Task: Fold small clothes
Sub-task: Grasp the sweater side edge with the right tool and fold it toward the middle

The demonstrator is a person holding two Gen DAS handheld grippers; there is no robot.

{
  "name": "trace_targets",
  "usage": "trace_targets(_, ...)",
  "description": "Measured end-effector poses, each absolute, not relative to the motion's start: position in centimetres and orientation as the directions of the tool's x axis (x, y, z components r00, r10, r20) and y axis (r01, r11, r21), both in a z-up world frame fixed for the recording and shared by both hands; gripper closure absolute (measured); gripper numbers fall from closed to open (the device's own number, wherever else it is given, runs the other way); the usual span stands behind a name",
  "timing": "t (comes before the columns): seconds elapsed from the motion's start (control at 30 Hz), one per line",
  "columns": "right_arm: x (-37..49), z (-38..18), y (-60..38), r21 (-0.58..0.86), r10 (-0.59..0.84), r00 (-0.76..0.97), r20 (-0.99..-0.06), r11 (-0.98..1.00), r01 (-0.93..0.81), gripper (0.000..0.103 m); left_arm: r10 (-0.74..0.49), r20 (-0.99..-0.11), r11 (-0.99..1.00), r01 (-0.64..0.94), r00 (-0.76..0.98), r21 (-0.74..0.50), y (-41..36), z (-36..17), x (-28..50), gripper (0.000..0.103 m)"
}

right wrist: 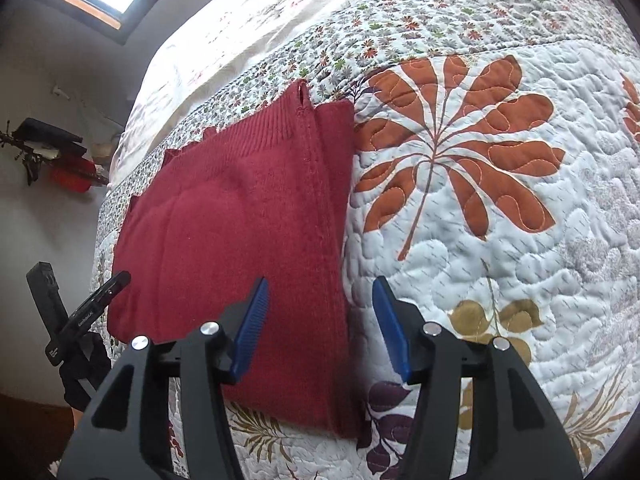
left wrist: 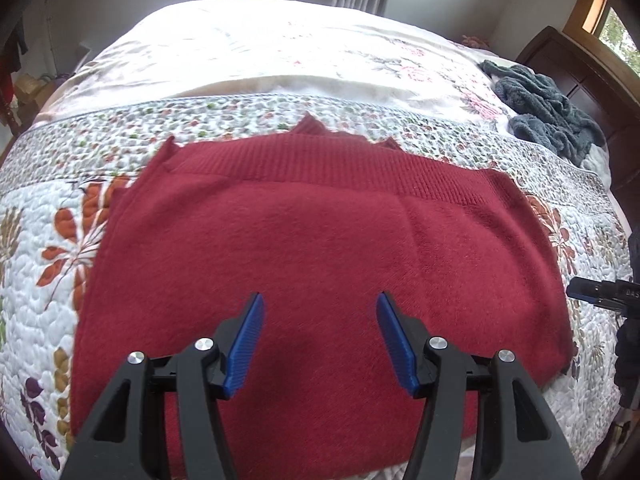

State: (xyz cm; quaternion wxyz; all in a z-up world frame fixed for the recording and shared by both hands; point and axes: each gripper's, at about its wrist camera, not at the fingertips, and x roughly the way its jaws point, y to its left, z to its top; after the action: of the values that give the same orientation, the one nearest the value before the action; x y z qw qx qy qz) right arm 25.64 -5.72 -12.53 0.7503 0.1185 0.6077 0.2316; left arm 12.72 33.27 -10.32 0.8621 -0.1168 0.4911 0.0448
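The red sweater (left wrist: 320, 248) lies flat on the quilt (left wrist: 48, 216), already folded into a neat rectangle, ribbed hem at 12 o'clock. The left gripper (left wrist: 320, 340) hovers over its near half, jaws apart, holding nothing. The right gripper (right wrist: 320, 328) straddles its right edge, jaws likewise apart. Sleeves seem tucked in, though hidden; probably one more fold remains.
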Motion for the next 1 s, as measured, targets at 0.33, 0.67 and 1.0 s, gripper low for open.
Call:
trace_targets(0.33, 27.4, -15.6, -4.8, 0.537, 0.554, 0.096, -0.827, 0.829, -0.155, 0.056, -0.042, -0.883, 0.968, -0.200, 0.467, -0.152, 32.9, -13.2, 15.0, 0.042)
trace_targets(0.67, 28.2, -18.3, -4.7, 0.618, 0.623, 0.080, -0.778, 0.783, -0.076, 0.083, -0.067, -0.879, 0.969, -0.181, 0.472, -0.171, 33.4, -13.8, 14.9, 0.042)
trace_targets(1.0, 28.1, -18.9, -5.3, 0.618, 0.621, 0.096, -0.778, 0.784, -0.062, 0.085, -0.053, -0.877, 0.975, -0.164, 0.477, -0.148, 33.0, -14.3, 15.0, 0.040)
